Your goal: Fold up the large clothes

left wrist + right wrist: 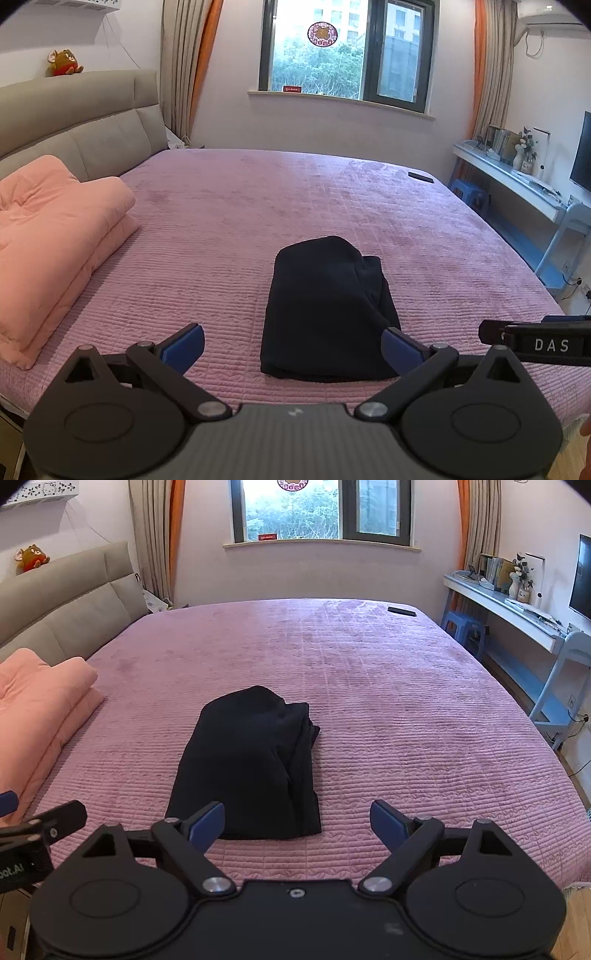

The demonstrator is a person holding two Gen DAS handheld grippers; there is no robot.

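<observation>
A dark navy garment [325,310] [251,764] lies folded into a compact rectangle on the pink quilted bedspread [221,229] [388,709], near the bed's front edge. My left gripper [293,347] hovers open just short of the garment's near edge, blue pads spread wide, nothing between them. My right gripper [297,825] is open too, above the garment's near right corner, holding nothing. The right gripper's body shows at the right edge of the left wrist view, and part of the left gripper shows at the left edge of the right wrist view.
A folded pink quilt [51,251] [33,709] sits on the bed's left side by the grey headboard [74,125]. A dark remote [421,176] [402,611] lies at the far right corner. A blue stool [463,627] and a desk [517,616] stand right of the bed.
</observation>
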